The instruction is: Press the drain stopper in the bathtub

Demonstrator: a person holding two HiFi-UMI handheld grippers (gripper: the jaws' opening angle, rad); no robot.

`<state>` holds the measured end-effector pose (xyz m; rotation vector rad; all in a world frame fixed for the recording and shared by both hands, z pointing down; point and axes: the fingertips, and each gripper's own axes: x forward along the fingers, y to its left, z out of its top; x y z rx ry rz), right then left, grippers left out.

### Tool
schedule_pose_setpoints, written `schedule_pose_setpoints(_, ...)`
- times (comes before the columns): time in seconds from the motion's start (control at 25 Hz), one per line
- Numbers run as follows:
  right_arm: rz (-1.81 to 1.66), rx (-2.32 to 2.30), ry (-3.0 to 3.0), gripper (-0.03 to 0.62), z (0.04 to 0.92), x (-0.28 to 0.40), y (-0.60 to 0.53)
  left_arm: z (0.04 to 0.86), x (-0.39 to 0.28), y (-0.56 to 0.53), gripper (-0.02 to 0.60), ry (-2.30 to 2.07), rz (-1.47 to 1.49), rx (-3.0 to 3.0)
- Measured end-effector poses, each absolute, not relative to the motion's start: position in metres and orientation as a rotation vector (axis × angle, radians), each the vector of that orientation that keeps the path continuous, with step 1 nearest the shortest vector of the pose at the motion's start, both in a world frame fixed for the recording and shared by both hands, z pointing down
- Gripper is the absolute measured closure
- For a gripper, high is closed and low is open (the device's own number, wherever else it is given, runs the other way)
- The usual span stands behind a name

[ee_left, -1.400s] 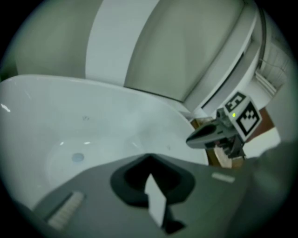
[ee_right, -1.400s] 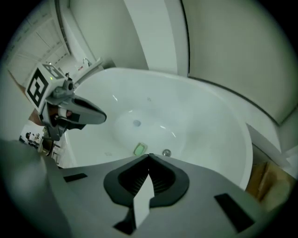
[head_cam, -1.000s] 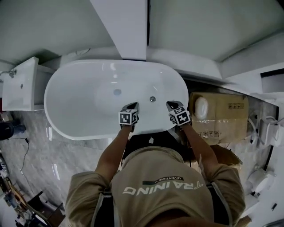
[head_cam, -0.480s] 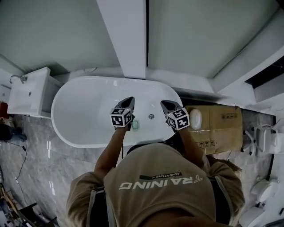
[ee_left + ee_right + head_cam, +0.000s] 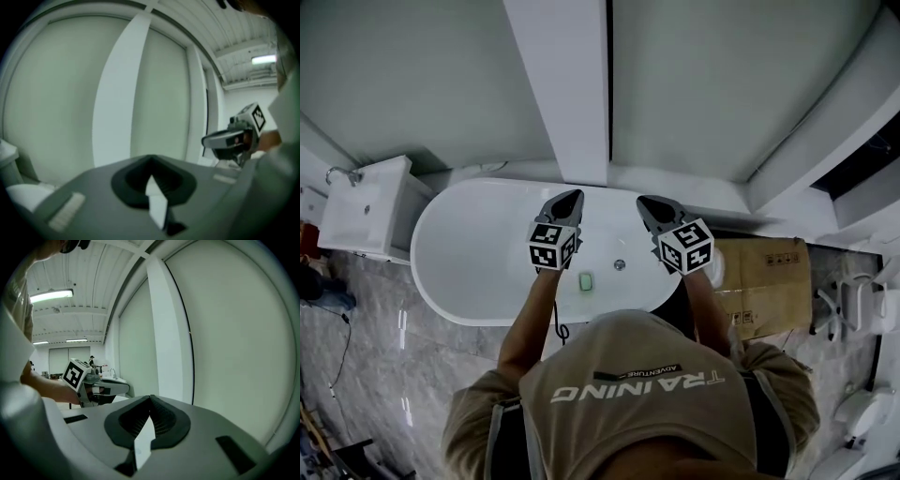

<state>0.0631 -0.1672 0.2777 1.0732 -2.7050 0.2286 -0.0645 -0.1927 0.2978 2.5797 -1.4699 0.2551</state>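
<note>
The left gripper [image 5: 573, 196] and the right gripper [image 5: 643, 201] are held side by side, apart, over the far half of the white oval bathtub [image 5: 459, 258]. Both point past the tub's far rim at the pale wall [image 5: 431, 84] and its white upright panel [image 5: 567, 94]. In the left gripper view the 2 jaws run together to a narrow point with nothing between them. The right gripper view shows the same: jaws closed to a tip and empty. Neither gripper view takes in the tub. Each shows the wall, the panel and the other gripper off to 1 side.

The drain stopper cannot be made out. The left gripper and its marker cube [image 5: 553, 246] cover the middle of the tub floor in the head view. A small round metal fitting [image 5: 620, 265] sits on the tub's inside near its near rim, between the 2 grippers and below them in the picture. I cannot tell whether it is the stopper. Just to its left, on the near rim, lies a small pale green rectangular piece [image 5: 586, 280].

Neither gripper touches the fitting or the green piece.

Beyond the tub's left end stands a white washbasin [image 5: 370, 211] with a tap [image 5: 336, 173] at its far corner. Past the tub's right end lies a cardboard box [image 5: 769, 272] on the marbled floor [image 5: 384, 328].
</note>
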Motion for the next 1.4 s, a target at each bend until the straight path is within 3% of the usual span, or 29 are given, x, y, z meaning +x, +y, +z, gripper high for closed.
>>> schedule_pose_setpoints(0.4,-0.005,1.140,-2.766,0.585,0.221,0.055,-0.184,0.200,-0.055,-0.204,0.580,-1.528,0.049,2.736)
schedule_pose_setpoints(0.64,-0.004,1.204,-2.769,0.585,0.217,0.069,-0.189,0.201,-0.040,-0.200,0.580,-1.595,0.241,2.816)
schedule_pose_setpoints(1.4,-0.023,1.097,-2.801,0.585,0.220,0.056,-0.189,0.201,-0.058,-0.193,0.580,-1.670,0.210,2.728)
